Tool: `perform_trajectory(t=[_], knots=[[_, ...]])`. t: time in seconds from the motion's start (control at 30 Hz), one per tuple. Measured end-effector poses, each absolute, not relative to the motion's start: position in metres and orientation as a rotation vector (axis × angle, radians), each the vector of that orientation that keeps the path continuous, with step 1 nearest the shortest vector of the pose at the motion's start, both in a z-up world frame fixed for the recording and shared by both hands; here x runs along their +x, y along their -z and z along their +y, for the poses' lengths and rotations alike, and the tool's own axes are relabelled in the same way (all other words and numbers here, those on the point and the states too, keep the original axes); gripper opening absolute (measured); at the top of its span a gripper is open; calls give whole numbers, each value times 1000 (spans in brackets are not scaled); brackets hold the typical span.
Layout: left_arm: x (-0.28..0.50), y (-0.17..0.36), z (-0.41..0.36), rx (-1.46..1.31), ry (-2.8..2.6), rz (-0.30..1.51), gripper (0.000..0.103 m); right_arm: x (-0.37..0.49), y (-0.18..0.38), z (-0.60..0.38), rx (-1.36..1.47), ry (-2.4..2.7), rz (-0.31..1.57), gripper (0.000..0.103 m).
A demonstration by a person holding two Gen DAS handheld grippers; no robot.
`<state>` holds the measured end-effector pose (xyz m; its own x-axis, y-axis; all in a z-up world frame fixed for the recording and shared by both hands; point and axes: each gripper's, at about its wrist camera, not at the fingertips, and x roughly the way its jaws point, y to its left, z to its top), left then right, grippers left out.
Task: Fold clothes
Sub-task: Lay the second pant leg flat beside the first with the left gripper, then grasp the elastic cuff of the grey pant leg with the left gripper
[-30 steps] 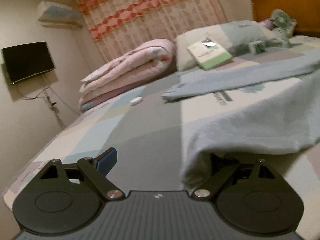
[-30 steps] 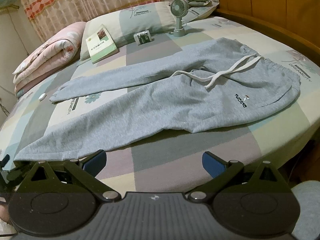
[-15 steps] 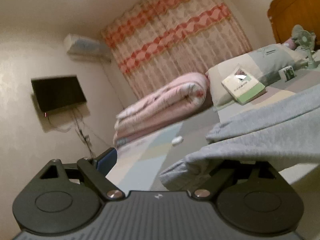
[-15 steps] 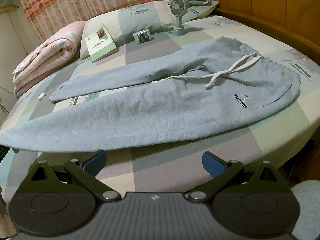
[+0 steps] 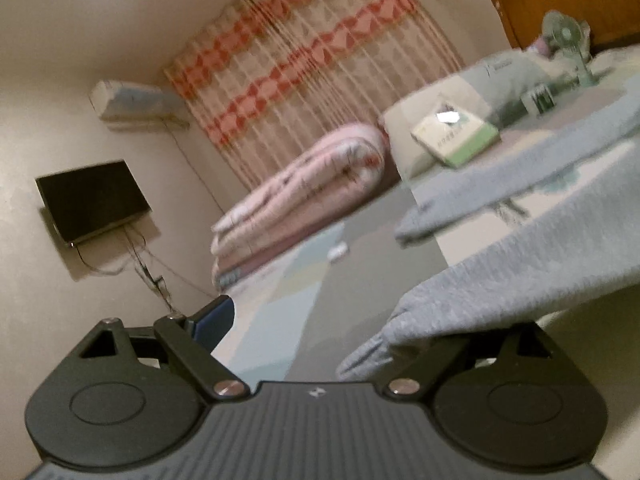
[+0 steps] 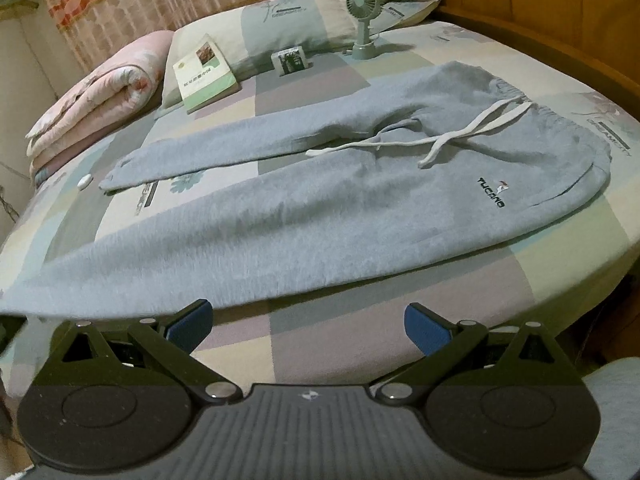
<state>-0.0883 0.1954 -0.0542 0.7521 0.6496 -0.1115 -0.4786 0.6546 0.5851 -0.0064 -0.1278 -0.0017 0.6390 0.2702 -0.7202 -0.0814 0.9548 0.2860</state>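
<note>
Grey sweatpants [image 6: 340,216] with a white drawstring lie spread across the patchwork bed [image 6: 328,332], waistband to the right and legs to the left. The near leg's cuff [image 5: 460,304] hangs draped over the right finger of my left gripper [image 5: 320,324], held off the mattress. That finger is hidden under the cloth, while the left blue pad [image 5: 212,320] stands bare and far from it, so the jaws are wide apart. My right gripper [image 6: 308,320] hovers open at the bed's near edge, just short of the near leg, holding nothing.
A rolled pink quilt [image 6: 96,96], a pillow [image 6: 304,20], a green book [image 6: 204,74], a small box [image 6: 292,62] and a desk fan [image 6: 364,20] sit at the far side. A wooden headboard [image 6: 540,12] runs along the right. A wall television [image 5: 92,200] hangs left.
The left gripper has risen and tilted with the cuff riding on it, lifting the near leg's end off the bed. The right gripper stays put.
</note>
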Motion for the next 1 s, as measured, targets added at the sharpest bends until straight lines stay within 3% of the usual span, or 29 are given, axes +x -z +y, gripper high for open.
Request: perform_trajectory(t=[0.2, 0.5, 0.7, 0.87, 1.0], knots=[[-79, 58, 192, 686, -623, 294, 91, -6, 5, -127, 240, -210, 859, 103], [-117, 91, 216, 503, -467, 655, 91, 0, 14, -123, 257, -224, 886, 103], [-138, 75, 267, 292, -610, 763, 90, 3, 15, -112, 232, -268, 891, 103], [-131, 44, 299, -83, -556, 685, 87, 5, 6, -104, 196, -292, 884, 103], [-106, 47, 283, -153, -415, 697, 87, 9, -10, -94, 135, -322, 850, 103]])
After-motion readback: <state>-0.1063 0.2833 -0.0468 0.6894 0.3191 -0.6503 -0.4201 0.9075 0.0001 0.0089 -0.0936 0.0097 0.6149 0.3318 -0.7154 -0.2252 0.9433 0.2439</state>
